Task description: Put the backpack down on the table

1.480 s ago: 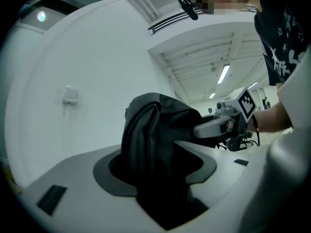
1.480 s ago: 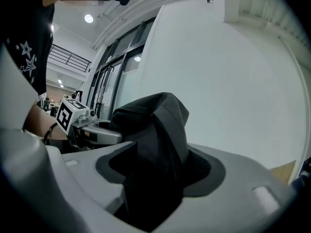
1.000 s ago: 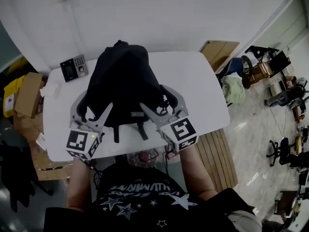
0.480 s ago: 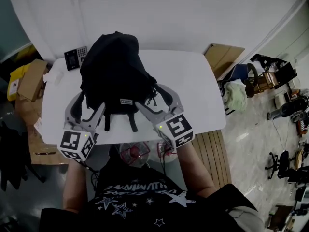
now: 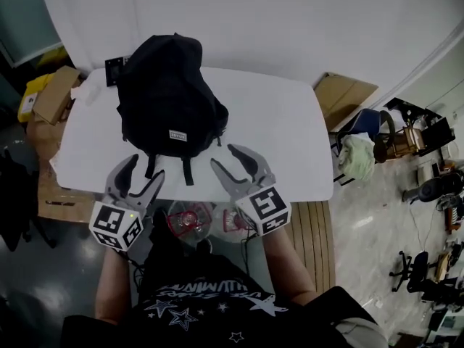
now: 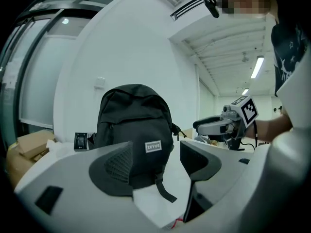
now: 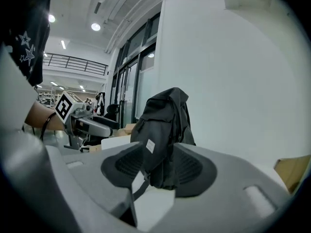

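Note:
The black backpack (image 5: pixel 167 96) stands upright on the left half of the white table (image 5: pixel 275 136), its straps trailing toward the front edge. Both grippers hang near that front edge, apart from the bag. My left gripper (image 5: pixel 145 171) is open and empty. The jaws of my right gripper (image 5: pixel 222 155) are closing with nothing between them. In the left gripper view the backpack (image 6: pixel 136 125) shows beyond the open left gripper (image 6: pixel 155 149), with the right gripper (image 6: pixel 218 125) off to the side. In the right gripper view the backpack (image 7: pixel 165 125) shows past the right gripper (image 7: pixel 158 152).
A small black keypad device (image 5: pixel 114 69) lies at the table's back left corner. Cardboard boxes (image 5: pixel 51 96) stand on the floor to the left, another board (image 5: pixel 344 93) to the right. A chair with cloth (image 5: pixel 359 147) is at the right. A white wall runs behind the table.
Both grippers have drawn back from the backpack's sides toward the table's front edge, leaving it standing on the table. The right jaws have narrowed.

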Action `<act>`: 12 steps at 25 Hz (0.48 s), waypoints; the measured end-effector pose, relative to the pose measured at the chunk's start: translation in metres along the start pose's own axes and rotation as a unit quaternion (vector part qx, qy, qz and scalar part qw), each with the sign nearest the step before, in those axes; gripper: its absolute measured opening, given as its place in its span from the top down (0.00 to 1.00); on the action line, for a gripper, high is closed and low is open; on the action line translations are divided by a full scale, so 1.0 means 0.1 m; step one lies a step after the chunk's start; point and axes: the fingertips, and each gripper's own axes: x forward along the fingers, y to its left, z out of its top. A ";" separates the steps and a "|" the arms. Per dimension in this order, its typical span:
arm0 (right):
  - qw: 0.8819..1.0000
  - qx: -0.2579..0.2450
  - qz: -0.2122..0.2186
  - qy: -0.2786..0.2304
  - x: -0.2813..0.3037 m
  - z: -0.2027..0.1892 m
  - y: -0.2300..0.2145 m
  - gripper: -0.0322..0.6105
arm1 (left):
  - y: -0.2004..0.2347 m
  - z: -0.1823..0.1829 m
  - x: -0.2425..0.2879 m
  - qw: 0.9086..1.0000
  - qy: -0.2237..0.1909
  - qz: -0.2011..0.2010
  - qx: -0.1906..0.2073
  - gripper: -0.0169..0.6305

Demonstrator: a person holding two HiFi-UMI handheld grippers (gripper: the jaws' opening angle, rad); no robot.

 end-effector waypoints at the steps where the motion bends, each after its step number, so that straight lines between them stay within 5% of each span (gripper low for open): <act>1: 1.000 0.007 0.002 0.002 -0.03 -0.06 -0.01 0.68 | -0.05 -0.02 -0.01 1.000 0.003 0.001 -0.002 0.50; 7: 0.999 0.040 0.014 0.003 -0.14 -0.21 -0.01 0.92 | -0.24 -0.11 -0.02 1.000 0.012 0.003 -0.005 0.59; 12: 0.999 0.049 0.020 0.006 -0.11 -0.28 0.03 0.95 | -0.35 -0.19 0.02 1.000 0.021 -0.013 -0.007 0.72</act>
